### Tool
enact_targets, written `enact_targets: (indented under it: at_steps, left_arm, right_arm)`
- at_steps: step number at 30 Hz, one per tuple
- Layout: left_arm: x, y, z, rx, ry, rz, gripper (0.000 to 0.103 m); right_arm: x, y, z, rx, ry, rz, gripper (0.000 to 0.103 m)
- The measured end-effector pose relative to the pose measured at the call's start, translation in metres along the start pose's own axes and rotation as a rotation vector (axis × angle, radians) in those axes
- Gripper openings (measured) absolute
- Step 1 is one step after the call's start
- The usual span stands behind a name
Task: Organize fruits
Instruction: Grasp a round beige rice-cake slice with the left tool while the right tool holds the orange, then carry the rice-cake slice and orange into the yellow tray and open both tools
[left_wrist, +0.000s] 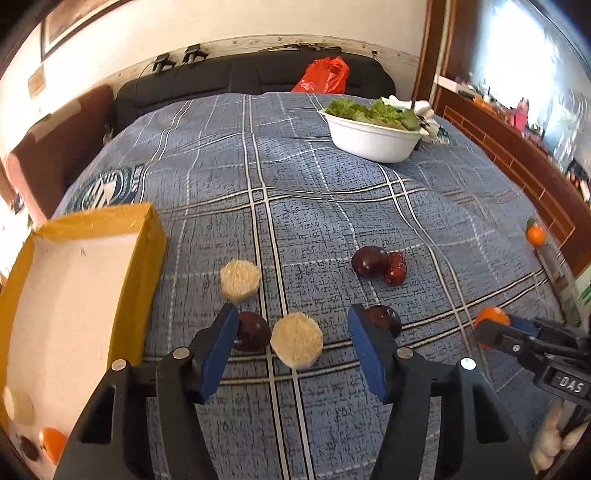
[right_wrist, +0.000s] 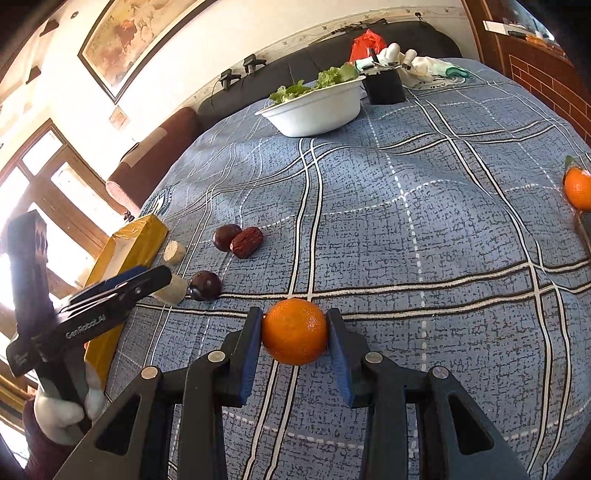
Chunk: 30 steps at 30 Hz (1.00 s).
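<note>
My left gripper (left_wrist: 293, 321) hovers open over the blue checked bedspread (left_wrist: 303, 177). A beige round slice (left_wrist: 297, 339) lies between its fingers, touching neither pad. One dark plum (left_wrist: 253, 330) sits by the left finger, and another (left_wrist: 384, 318) peeks from behind the right finger. My right gripper (right_wrist: 295, 321) is shut on an orange (right_wrist: 295, 330) just above the cloth. To the left, a yellow box (left_wrist: 147, 258) with a white inside holds an orange (left_wrist: 51, 443), a dark fruit and a beige slice. A second loose slice (left_wrist: 240, 282), a plum (left_wrist: 369, 261) and a red date (left_wrist: 396, 268) lie farther out.
A white bowl (right_wrist: 314, 107) of lettuce stands at the far side, with a black box (right_wrist: 382, 86) and white gloves beside it. Another orange (right_wrist: 578, 188) lies near the bed's right edge. A red bag (left_wrist: 325, 75) rests on the black headboard. A gloved hand (right_wrist: 62, 413) holds the left gripper.
</note>
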<state>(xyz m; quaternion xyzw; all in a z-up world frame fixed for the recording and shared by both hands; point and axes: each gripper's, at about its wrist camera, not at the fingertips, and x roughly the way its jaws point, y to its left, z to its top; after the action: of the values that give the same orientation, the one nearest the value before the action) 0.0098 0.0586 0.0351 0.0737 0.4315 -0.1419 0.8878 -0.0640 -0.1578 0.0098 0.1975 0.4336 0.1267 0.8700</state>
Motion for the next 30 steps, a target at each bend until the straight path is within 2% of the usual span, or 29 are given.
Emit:
enact_targets:
  at_steps: [5,6,8,9,10,11,12,22,30]
  left_arm:
    - [0.008,-0.023,-0.002,0.202,0.012,0.086,0.06]
    - [0.008,-0.028,-0.004,0.253,0.013,0.115,0.058]
    - [0.006,-0.032,-0.008,0.306,0.006,0.156,0.038]
    - [0.004,-0.032,-0.009,0.313,0.007,0.156,0.038]
    - [0.001,-0.03,-0.009,0.309,0.009,0.144,0.037]
    - [-0.001,-0.028,-0.009,0.303,0.01,0.137,0.03]
    - [-0.004,-0.025,-0.009,0.29,0.013,0.114,0.029]
    - [-0.041,-0.007,-0.025,0.179,-0.025,0.051,0.028]
    - [-0.074,0.014,-0.035,0.08,-0.074,0.035,0.028]
  right_arm:
    - [0.003,0.007,0.0,-0.032,0.005,-0.01,0.038]
    - [0.003,0.007,0.0,-0.032,0.006,-0.009,0.038]
    - [0.003,0.006,0.001,-0.03,0.006,-0.006,0.038]
    - [0.003,0.006,0.001,-0.028,0.007,-0.004,0.038]
    - [0.003,0.006,0.001,-0.028,0.007,-0.003,0.038]
    - [0.004,0.006,0.001,-0.027,0.007,-0.003,0.038]
    - [0.004,0.006,0.001,-0.027,0.007,-0.003,0.038]
    - [0.003,0.004,0.001,-0.019,0.003,-0.004,0.038]
    - [0.001,0.003,0.0,-0.016,-0.007,0.004,0.038]
